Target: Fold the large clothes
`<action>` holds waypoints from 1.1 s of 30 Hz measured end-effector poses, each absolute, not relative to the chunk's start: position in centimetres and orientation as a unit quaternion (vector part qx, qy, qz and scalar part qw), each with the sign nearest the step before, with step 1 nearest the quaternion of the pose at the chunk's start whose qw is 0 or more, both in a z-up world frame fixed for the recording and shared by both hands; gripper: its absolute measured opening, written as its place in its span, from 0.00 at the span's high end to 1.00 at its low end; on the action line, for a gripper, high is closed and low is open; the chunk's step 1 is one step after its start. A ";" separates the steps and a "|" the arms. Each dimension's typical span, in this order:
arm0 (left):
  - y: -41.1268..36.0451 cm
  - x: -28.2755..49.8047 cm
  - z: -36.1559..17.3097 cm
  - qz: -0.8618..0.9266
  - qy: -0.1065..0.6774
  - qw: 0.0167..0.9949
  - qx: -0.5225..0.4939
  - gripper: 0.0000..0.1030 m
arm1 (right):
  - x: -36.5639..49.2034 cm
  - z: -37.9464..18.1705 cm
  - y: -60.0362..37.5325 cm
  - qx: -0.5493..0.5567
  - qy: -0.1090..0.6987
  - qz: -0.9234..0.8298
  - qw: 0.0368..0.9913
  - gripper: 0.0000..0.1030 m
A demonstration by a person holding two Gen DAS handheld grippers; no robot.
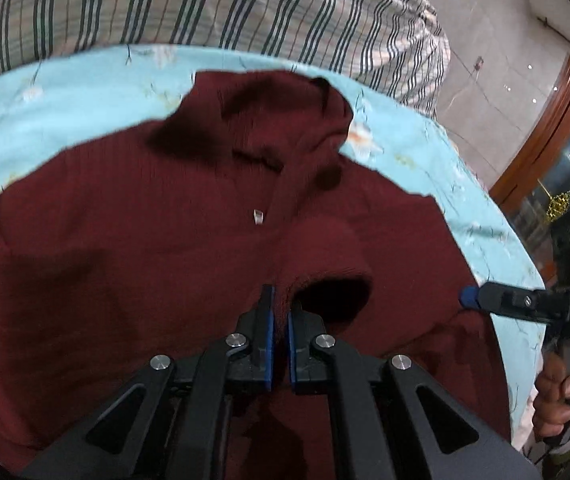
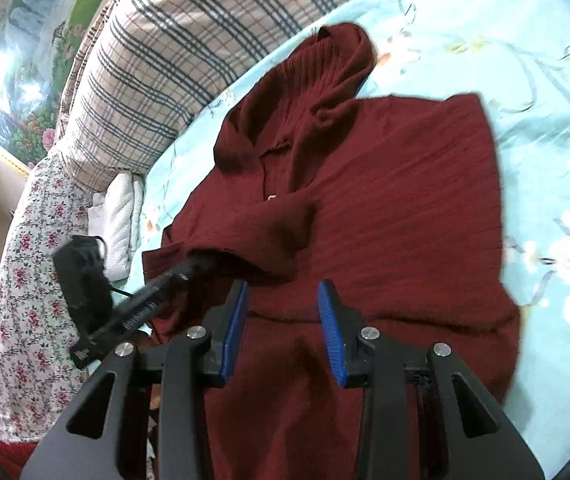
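Note:
A dark red hooded sweater (image 1: 125,240) (image 2: 405,200) lies spread on a light blue floral sheet (image 1: 65,96) (image 2: 485,32), its hood (image 1: 269,112) (image 2: 325,64) at the far end. My left gripper (image 1: 279,312) (image 2: 195,262) is shut on the cuff of a sleeve (image 1: 325,276) (image 2: 269,232), which lies folded across the chest. My right gripper (image 2: 283,312) (image 1: 469,297) stands open low over the sweater's near part, with only flat fabric beneath its blue pads. A hand (image 1: 561,392) holds its grip.
A plaid quilt (image 1: 245,4) (image 2: 165,60) is heaped behind the sheet. A folded white towel (image 2: 119,216) and a flowered cloth (image 2: 33,300) lie at the bed's left side. A wooden-framed cabinet (image 1: 545,128) stands beyond the bed at the right.

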State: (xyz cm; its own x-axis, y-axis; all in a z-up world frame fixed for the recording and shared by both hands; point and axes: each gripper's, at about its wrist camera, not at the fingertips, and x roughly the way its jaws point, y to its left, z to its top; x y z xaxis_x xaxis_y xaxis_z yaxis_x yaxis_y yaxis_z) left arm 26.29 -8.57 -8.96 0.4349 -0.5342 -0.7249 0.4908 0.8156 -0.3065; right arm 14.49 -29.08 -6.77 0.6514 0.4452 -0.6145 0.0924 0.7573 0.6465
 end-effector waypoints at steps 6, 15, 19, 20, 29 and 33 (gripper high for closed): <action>-6.0 24.3 -8.4 -0.295 0.437 0.849 -0.021 0.71 | 17.8 -7.2 -26.8 0.296 0.422 0.096 0.851 0.64; 6.2 21.2 -7.1 -0.185 0.423 0.881 -0.104 0.63 | 19.1 -8.9 -23.2 0.370 0.435 0.194 0.798 0.40; 10.1 22.1 -7.6 -0.131 0.428 0.885 -0.128 0.63 | 21.1 -11.1 -23.8 0.435 0.428 0.144 0.779 0.29; 10.8 22.6 -7.6 -0.123 0.427 0.885 -0.136 0.63 | 21.6 -11.5 -24.1 0.455 0.420 0.139 0.773 0.29; 10.2 26.3 -7.2 -0.128 0.422 0.889 -0.126 0.63 | 21.1 -7.8 -27.2 0.437 0.328 0.077 0.834 0.96; 7.8 27.3 -7.8 -0.140 0.430 0.886 -0.103 0.63 | 17.9 -4.4 -30.5 0.391 0.269 0.015 0.880 0.96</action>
State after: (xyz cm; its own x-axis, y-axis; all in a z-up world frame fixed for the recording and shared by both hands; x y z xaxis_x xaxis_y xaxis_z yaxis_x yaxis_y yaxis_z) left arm 27.26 7.81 -7.82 0.5910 -0.3360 -0.7333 0.1591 0.9398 -0.3023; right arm 17.95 -30.46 -4.42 0.8553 0.2364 -0.4611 0.1833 0.6942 0.6961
